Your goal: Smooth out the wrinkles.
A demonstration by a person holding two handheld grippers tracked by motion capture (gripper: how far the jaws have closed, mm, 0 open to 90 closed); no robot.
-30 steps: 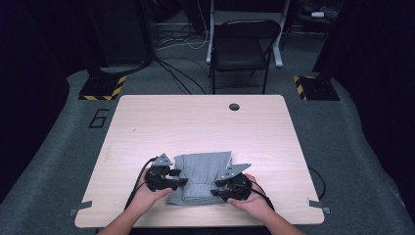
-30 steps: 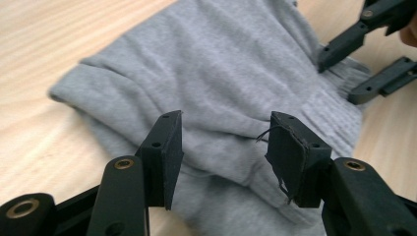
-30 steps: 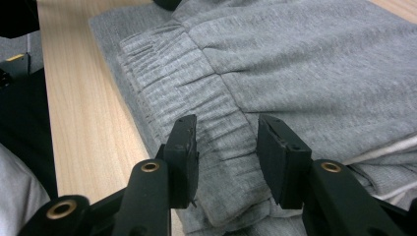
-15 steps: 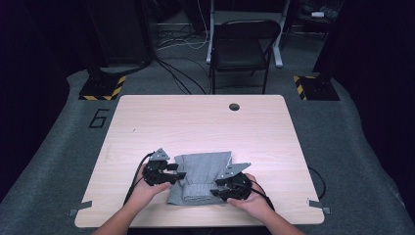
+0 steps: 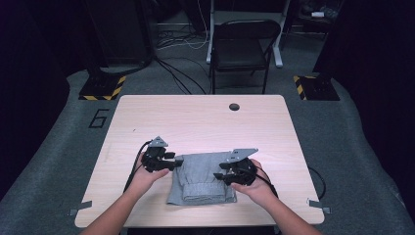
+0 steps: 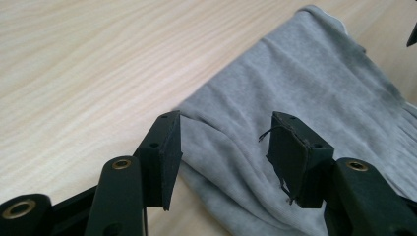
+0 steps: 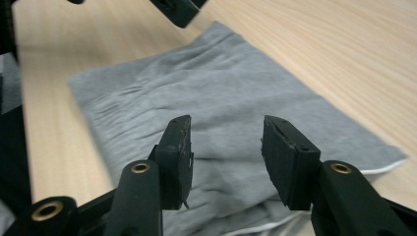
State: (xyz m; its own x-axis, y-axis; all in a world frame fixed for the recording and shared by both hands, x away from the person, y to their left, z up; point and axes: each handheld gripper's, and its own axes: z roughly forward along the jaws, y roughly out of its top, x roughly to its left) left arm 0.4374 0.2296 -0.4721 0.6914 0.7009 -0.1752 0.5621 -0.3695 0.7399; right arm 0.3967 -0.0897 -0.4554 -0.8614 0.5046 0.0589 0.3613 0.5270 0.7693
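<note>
Dark studio, pale wooden tabletop [image 5: 195, 122] | folded grey cloth [image 5: 203, 178] lies near front edge, between both tongs | left tongs [image 6: 223, 147] and right tongs [image 7: 226, 147] spread, empty | judged soft, light, limp: pinch layered edges

Folded grey cloth [image 5: 203, 178] is the one thing lying on the table [image 5: 205, 117] — near edge, centre. Beyond the cloth the wood is bare to the far edge; just a flush dark grommet hole [image 5: 234, 106] there. Bare strips left and right of the cloth, but the left gripper [image 5: 172, 161] sits at its left edge and the right gripper [image 5: 222, 176] over its right side — both with jaws apart. Chair [image 5: 244, 46] stands past the far edge, off the table.
</note>
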